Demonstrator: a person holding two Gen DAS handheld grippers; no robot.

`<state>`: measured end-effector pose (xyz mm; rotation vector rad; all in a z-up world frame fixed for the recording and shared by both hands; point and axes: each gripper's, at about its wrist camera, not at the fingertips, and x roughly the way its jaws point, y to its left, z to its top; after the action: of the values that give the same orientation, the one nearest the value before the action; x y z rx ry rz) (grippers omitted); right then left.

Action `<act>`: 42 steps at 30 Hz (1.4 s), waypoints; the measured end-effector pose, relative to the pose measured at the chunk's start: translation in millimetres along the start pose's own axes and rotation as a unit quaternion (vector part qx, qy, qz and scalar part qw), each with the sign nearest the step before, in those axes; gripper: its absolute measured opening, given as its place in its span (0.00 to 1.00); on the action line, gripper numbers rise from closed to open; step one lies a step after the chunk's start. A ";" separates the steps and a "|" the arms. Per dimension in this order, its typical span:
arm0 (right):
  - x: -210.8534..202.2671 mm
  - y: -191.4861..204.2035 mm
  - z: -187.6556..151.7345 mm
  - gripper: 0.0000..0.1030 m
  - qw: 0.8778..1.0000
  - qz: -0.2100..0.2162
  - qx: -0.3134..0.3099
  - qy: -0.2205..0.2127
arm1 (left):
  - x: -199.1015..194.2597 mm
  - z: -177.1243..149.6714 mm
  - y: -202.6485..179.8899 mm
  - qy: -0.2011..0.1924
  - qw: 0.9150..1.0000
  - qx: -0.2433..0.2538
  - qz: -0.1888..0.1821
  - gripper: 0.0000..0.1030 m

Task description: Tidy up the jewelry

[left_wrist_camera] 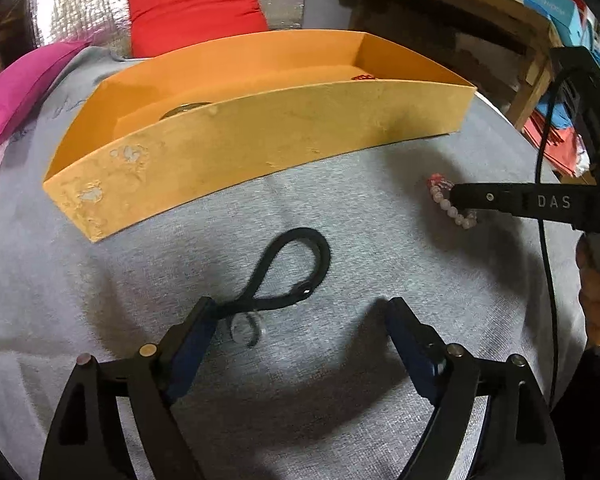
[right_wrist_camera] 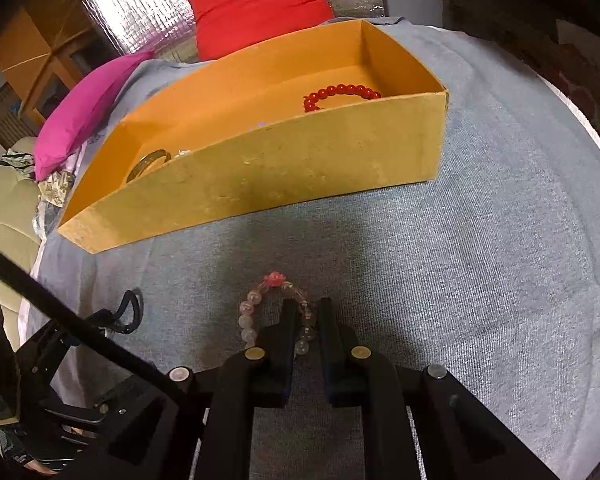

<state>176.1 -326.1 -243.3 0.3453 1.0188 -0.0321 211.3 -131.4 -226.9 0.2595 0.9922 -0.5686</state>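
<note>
Gripping pale bead bracelet [right_wrist_camera: 260,312] w/ R gripper [right_wrist_camera: 306,308]; L gripper [left_wrist_camera: 300,312] spread wide, empty.

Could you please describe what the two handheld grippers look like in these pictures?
Both are matte black. The left gripper has angular fingers with dark blue pads and round metal pins at its joints. The right gripper is built the same; in the left wrist view it bears white letters "DAS", and a black cable runs beside it.

Both wrist cameras tilt steeply down, close over the grey cloth [left_wrist_camera: 380,208], facing the orange box [left_wrist_camera: 260,136]. Left view sits lower and nearer; right view peers inside it. Shared: box, cloth, red cushion [right_wrist_camera: 260,4] behind.
</note>
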 end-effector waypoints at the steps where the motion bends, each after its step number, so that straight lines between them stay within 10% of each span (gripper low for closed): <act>1: 0.1 0.3 0.0 0.14 1.000 0.000 0.000 0.000 | -0.6 0.5 0.5 -0.001 1.000 -0.002 0.006 0.83; 12: 0.8 2.3 -0.7 0.14 1.000 -0.001 -0.002 -0.001 | -17.1 0.1 13.5 -0.030 0.999 -0.004 0.043 0.82; 32: -0.4 10.4 -8.4 0.19 0.999 0.001 -0.043 -0.009 | -10.3 -0.3 23.9 -0.021 0.999 -0.035 0.001 0.29; 42: -1.0 27.5 -17.5 0.17 0.996 -0.027 -0.078 -0.023 | -6.8 3.0 28.8 -0.024 0.998 -0.054 -0.010 0.30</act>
<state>166.2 -295.1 -243.4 0.1750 0.9789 -0.0088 226.8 -106.7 -220.9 0.1388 0.9768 -0.5353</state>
